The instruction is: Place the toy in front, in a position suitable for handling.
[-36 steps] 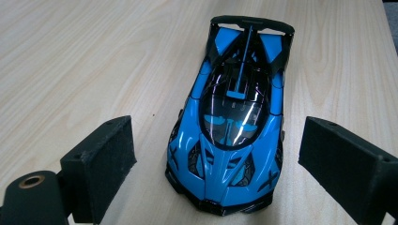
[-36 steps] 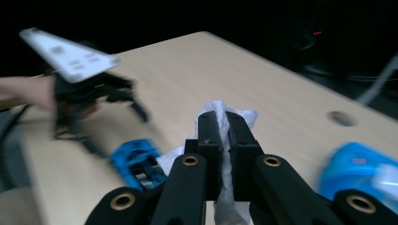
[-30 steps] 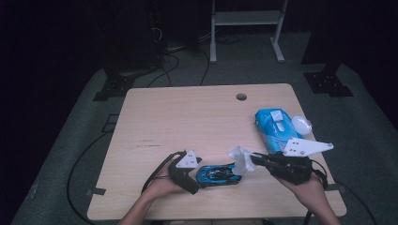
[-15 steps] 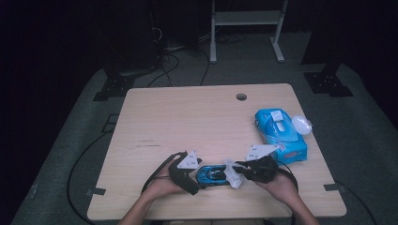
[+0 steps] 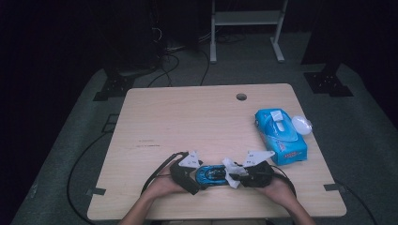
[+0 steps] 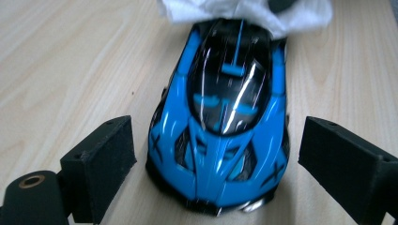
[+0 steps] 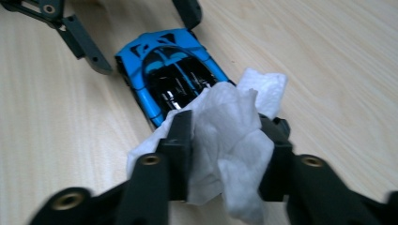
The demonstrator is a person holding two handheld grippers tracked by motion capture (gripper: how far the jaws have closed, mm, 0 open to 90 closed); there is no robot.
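Glossy blue toy car (image 6: 218,117), crumpled white tissue (image 7: 230,140) (soft) on nose.

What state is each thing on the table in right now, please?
Car: upright on the table, tissue on one end.
Tissue: crumpled, between the right gripper's jaws.
Left gripper: open, straddling the car.
Right gripper: jaws just opening.
Tissue pack: flat, flap open.

Blue tissue pack (image 5: 280,136) at table's (image 5: 187,122) right edge; white oval object (image 5: 302,124) just beside it.
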